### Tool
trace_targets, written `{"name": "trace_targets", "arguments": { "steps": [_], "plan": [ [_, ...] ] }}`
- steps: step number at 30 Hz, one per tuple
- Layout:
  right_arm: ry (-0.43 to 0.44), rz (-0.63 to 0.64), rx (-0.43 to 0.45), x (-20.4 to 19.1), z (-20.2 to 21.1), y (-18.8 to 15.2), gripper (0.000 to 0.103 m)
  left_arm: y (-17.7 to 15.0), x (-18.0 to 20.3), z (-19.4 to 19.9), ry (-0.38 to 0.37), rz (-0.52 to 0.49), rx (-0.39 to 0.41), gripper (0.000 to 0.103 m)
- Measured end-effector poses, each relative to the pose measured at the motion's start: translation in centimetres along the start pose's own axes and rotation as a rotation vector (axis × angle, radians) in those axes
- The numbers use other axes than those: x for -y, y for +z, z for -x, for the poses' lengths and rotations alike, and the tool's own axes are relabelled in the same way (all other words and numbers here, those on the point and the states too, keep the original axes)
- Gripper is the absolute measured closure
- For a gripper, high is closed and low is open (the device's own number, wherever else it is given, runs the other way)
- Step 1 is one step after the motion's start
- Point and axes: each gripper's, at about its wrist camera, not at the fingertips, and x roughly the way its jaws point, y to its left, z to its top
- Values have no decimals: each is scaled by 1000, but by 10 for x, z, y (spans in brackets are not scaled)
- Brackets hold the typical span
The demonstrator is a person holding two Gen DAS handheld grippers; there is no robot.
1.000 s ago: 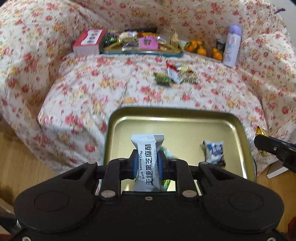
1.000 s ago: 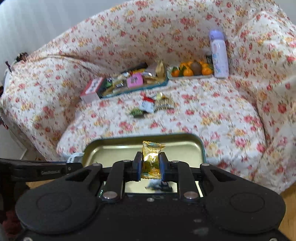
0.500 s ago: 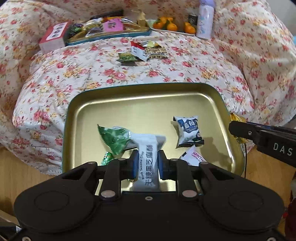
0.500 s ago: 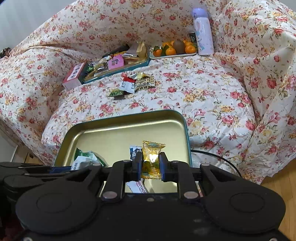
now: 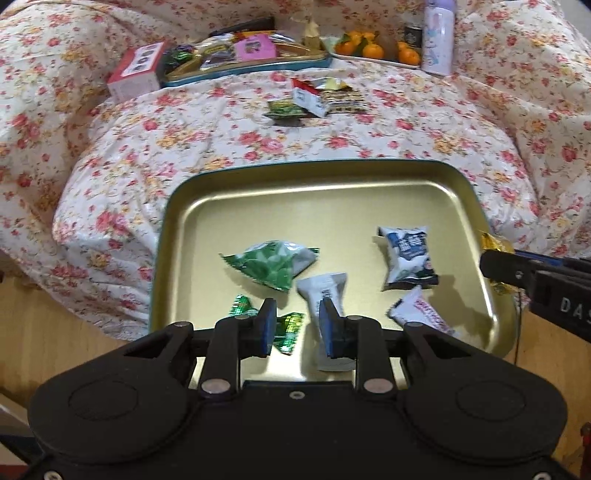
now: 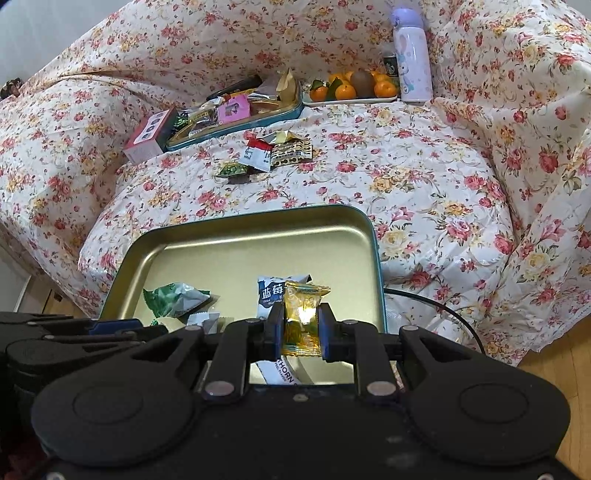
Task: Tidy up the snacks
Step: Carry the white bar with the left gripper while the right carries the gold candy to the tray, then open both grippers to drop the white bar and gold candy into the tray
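Over the gold tray (image 5: 332, 173), my left gripper (image 5: 297, 308) has its jaws opening. The white sesame crisp packet (image 5: 321, 291) has slipped out of the grip; it lies on the tray floor, partly behind the right pad. Around it in the tray lie a green packet (image 5: 273, 262), a blue-and-white packet (image 5: 406, 254), a small green candy (image 5: 288, 328) and a white-and-red packet (image 5: 421, 314). My right gripper (image 6: 301, 312) is shut on a gold candy packet (image 6: 301, 317) above the tray's (image 6: 258, 218) near right part.
On the floral sofa behind lie a few loose snacks (image 5: 317, 98), a teal tray of snacks (image 5: 243, 55), a pink box (image 5: 136, 72), a plate of oranges (image 5: 373, 50) and a lilac bottle (image 5: 437, 35). A black cable (image 6: 443, 306) runs right of the tray.
Both grippers came down closer over the gold tray. The left jaws parted and the white packet dropped from between the pads. The right gripper kept its hold on the gold packet.
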Motion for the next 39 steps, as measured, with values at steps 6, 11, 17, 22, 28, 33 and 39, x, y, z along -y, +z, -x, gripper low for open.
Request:
{"name": "trace_targets", "arguments": {
  "steps": [6,11,17,22,28,33,39],
  "plan": [
    [5,9,-15,-1,-3,-1,82,0,-7,-3,22,36,-19,68],
    [10,20,-23,-3,-5,-2,82,-1,-9,-4,27,51,-29,68],
    [9,31,-27,-4,-6,-3,82,-2,-12,-5,28,64,-37,68],
    [12,39,-29,-5,-7,-3,82,-3,-13,-5,26,71,-40,68],
    [19,42,-32,-5,-7,-2,81,-3,-14,-5,24,74,-43,68],
    [31,30,-40,-3,-7,-1,77,-3,-14,-5,24,74,-44,68],
    [31,26,-39,-3,-6,-2,74,-3,-14,-6,24,75,-45,68]
  ]
}}
